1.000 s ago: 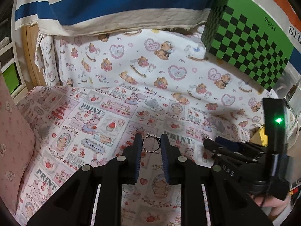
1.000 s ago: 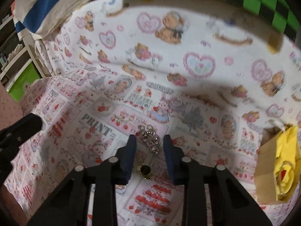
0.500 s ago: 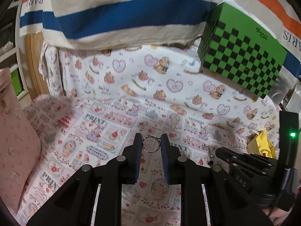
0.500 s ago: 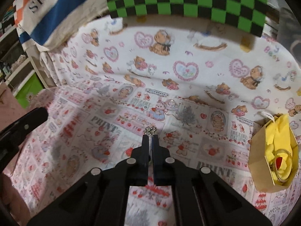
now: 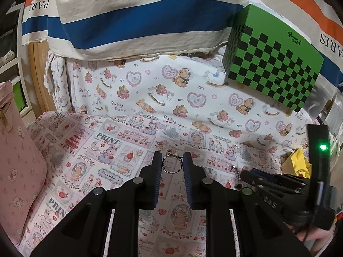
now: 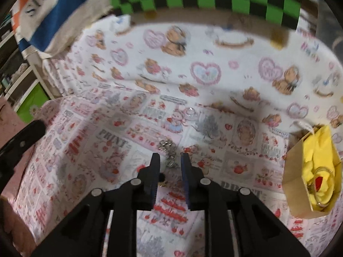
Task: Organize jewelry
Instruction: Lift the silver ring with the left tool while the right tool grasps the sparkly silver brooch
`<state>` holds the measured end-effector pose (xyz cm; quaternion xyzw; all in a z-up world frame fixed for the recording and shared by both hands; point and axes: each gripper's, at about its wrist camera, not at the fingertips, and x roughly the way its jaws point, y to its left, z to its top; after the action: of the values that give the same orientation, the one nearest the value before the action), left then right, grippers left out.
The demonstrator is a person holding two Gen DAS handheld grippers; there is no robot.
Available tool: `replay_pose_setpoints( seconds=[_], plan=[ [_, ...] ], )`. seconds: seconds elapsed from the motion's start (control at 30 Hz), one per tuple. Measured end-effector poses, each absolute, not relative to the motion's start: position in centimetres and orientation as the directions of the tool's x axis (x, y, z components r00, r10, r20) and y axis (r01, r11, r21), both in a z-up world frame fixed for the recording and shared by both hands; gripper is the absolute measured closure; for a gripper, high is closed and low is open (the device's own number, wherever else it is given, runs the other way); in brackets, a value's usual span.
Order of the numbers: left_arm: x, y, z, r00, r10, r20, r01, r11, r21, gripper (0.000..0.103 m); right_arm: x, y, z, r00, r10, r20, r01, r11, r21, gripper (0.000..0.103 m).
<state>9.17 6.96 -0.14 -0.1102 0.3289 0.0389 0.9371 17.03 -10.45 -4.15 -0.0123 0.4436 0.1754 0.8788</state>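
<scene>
Surface: a pink printed cloth is spread over what looks like a bed, with a teddy-bear sheet draped behind and a green checkered box perched up top.

Left hand-held gripper: a small silver ring is pinched between the pads and carried above the cloth, just as half a second ago.

Right hand-held gripper: here the change is seen. Half a second ago the pads were pressed together on a sparkly crystal piece; now they are parted to a moderate gap.

Crystal piece: it is seen between and just ahead of the open fingertips, low over the cloth; the frame is blurred, so whether it is resting or dropping cannot be told.

Meaning: the grip appears to have been lost or given up, so this piece likely needs picking again.

Other items: a small dark stud is tucked beside the left pad, and a clear ring lies well beyond.

Destination, probably: the paper bag with yellow tissue, off to the right, well apart from the crystal piece.
</scene>
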Motion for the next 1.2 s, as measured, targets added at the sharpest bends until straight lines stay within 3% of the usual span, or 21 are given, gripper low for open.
replay_pose_setpoints(
  seconds=[0.27, 0.33, 0.57, 0.93, 1.2],
  plan=[
    [9.3, 7.1, -0.3, 0.774, -0.01, -0.633, -0.145, 0.97, -0.193, 0.084, 18.0, -9.4, -5.3, 0.52, 0.24, -0.82, -0.316, 0.946, 0.076, 0.085],
    [9.4, 7.0, -0.4, 0.772, -0.009, -0.636, -0.145, 0.971, -0.19, 0.084, 18.1, -9.3, -5.3, 0.512, 0.244, -0.824, -0.31, 0.947, 0.087, 0.093],
    [9.4, 7.0, -0.5, 0.769, -0.005, -0.64, -0.15, 0.971, -0.187, 0.084, 17.5, -9.6, -4.9, 0.515, 0.243, -0.822, -0.306, 0.948, 0.088, 0.093],
    [8.8, 5.9, 0.0, 0.792, 0.006, -0.611, -0.121, 0.982, -0.148, 0.084, 12.1, -13.4, -0.4, 0.585, 0.31, -0.75, -0.365, 0.926, 0.099, 0.093],
    [6.9, 4.5, 2.0, 0.842, -0.02, -0.54, -0.063, 0.989, -0.134, 0.084, 8.1, -17.9, 3.3, 0.65, 0.346, -0.676, -0.364, 0.923, 0.123, 0.093]
  ],
)
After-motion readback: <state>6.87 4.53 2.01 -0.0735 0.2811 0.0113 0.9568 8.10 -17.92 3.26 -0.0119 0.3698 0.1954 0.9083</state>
